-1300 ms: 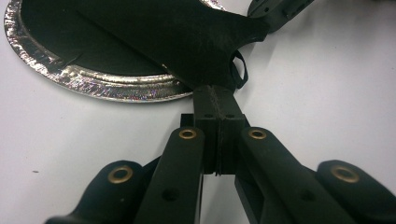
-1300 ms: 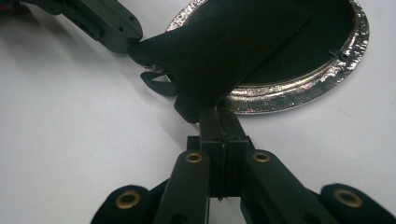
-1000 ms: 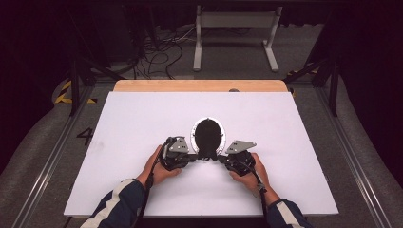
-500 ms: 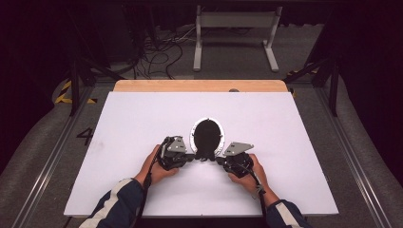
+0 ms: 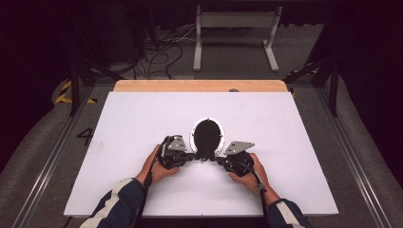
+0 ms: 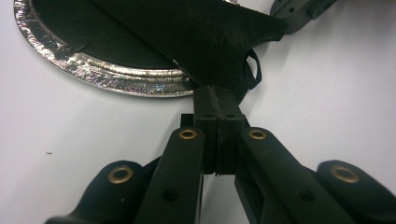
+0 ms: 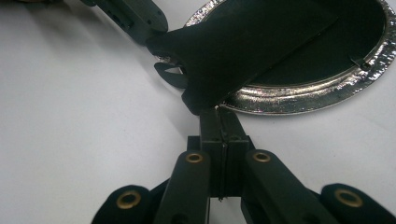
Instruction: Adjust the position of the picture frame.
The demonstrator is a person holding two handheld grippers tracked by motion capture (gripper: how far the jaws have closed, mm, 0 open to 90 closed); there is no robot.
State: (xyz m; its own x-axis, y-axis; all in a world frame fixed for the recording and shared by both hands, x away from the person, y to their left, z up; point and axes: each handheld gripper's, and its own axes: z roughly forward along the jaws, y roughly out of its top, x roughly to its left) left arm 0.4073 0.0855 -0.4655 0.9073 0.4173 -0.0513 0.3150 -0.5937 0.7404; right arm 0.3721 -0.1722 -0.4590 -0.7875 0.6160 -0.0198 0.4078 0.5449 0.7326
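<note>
An oval dish with a shiny silver rim [image 5: 193, 136] lies mid-table on the white board. A black cloth [image 5: 207, 137] covers its inside and hangs over the near rim. My left gripper [image 5: 194, 156] is shut on the cloth's near edge from the left. My right gripper [image 5: 218, 159] is shut on the same edge from the right. In the left gripper view the closed jaws [image 6: 217, 100] pinch the cloth [image 6: 205, 42] just beside the rim [image 6: 107, 77]. In the right gripper view the closed jaws [image 7: 218, 116] pinch the cloth [image 7: 247, 42] in front of the rim [image 7: 303, 95]. A small loop [image 6: 253, 70] hangs from the cloth.
The white board [image 5: 294, 142] has bare room on every side of the dish. A wooden strip [image 5: 199, 85] runs along its far edge. On the floor beyond are a white stand [image 5: 235, 35] and loose cables [image 5: 161, 52]. Metal rails [image 5: 349, 156] flank the table.
</note>
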